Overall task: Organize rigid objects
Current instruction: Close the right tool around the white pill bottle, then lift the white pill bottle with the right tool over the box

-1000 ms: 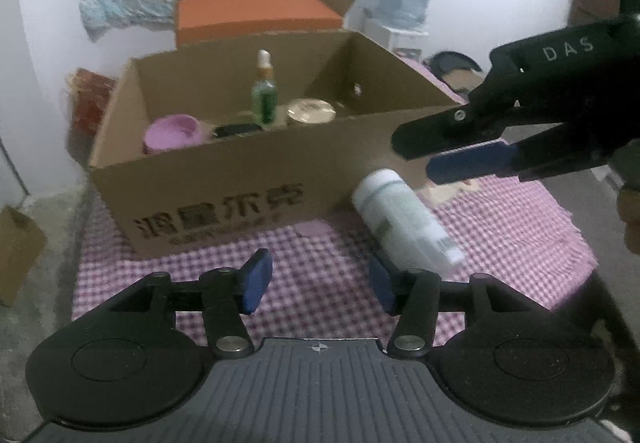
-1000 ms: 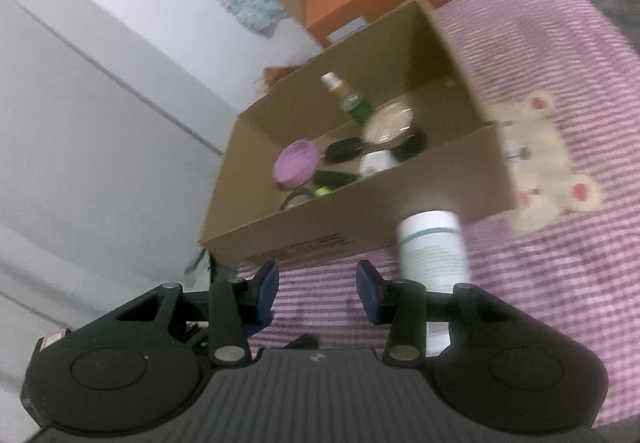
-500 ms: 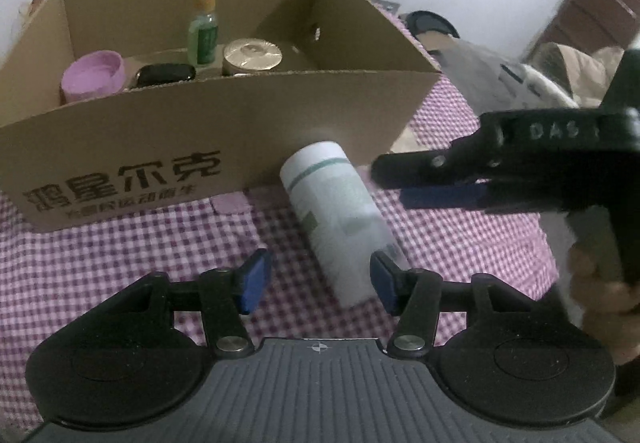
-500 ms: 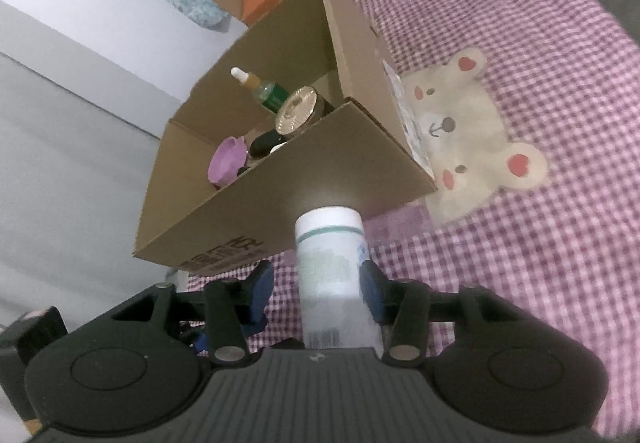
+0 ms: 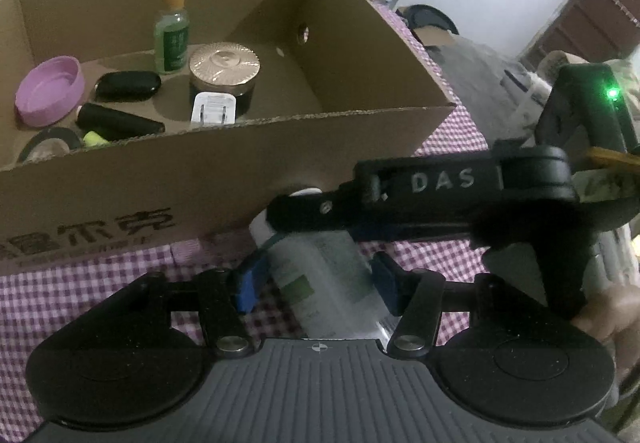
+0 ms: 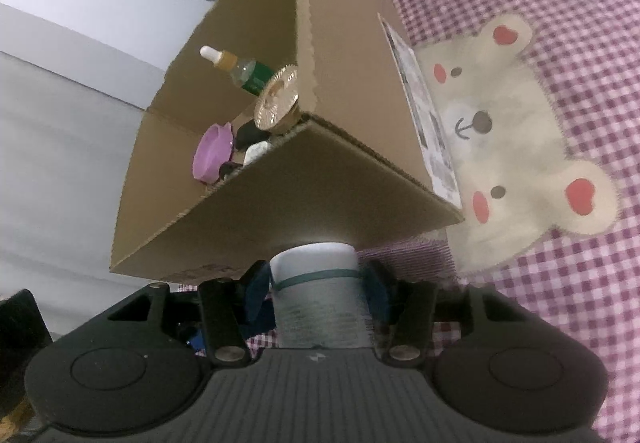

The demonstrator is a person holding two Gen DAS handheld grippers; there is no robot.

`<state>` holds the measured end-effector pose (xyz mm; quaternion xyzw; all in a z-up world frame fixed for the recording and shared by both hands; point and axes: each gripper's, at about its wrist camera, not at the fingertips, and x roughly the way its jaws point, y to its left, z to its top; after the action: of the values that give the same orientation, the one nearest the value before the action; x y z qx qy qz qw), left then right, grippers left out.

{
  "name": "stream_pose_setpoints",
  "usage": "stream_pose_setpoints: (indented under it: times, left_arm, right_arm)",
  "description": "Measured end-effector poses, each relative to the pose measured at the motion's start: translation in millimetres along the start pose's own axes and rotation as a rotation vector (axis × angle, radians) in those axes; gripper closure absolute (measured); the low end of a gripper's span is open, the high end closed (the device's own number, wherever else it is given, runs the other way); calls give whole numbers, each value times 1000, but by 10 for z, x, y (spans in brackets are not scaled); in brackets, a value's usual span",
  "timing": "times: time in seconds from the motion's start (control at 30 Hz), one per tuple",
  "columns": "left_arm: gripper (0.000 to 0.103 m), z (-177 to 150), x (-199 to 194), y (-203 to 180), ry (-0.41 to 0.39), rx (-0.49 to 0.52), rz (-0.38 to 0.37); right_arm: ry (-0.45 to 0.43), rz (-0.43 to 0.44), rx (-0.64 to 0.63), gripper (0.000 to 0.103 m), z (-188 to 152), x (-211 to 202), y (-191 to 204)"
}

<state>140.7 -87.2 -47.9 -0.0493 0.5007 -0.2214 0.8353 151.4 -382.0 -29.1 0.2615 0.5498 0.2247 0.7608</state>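
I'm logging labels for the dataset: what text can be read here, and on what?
"DAS": on the right gripper.
Large Chinese characters, partly cut off: on the cardboard box front.
White bottle label: blurred, unreadable.
Green dropper bottle label: too small.
Sticker on the box's side: too blurred.

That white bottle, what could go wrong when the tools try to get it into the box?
1. Both the right tool and the left tool sit around the white bottle lying on the checked cloth; they might bump or pull against each other.
2. The bottle's cap is close to the cardboard box wall, so lifting could catch the rim.
3. The box already holds the dropper bottle and gold-lidded jar; a drop could topple them.
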Motion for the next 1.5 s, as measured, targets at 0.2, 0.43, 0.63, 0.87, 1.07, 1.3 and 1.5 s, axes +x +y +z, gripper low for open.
stream_pose_setpoints:
  times: [0.2, 0.43, 0.63, 0.87, 1.07, 1.3, 1.5]
  left_arm:
    - [46, -22, -105, -51, -44, 30, 32]
    - [47, -145, -381, -197, -145, 115, 61]
    - [49, -285, -493, -278, -185, 178, 77]
    - [49, -484, -631, -302, -223, 220, 94]
    - [49, -658, -667, -258, -228, 238, 96]
    - [49, -696, -620, -203, -236, 222, 115]
    - [50, -695, -618, -184, -245, 204, 109]
  right_arm:
    - [-10, 39, -11, 47, -97, -74, 10]
    - [-87, 32, -142, 47, -249, -294, 313]
    - [-140, -39, -275, 48, -423, -379, 601]
    - [-182, -109, -437, 48, -655, -477, 929]
    - [-183, -137, -500, 47, -853, -502, 1055]
    - [-155, -117, -479, 47, -902, -519, 1061]
    - [-138, -72, -412, 47, -829, -527, 975]
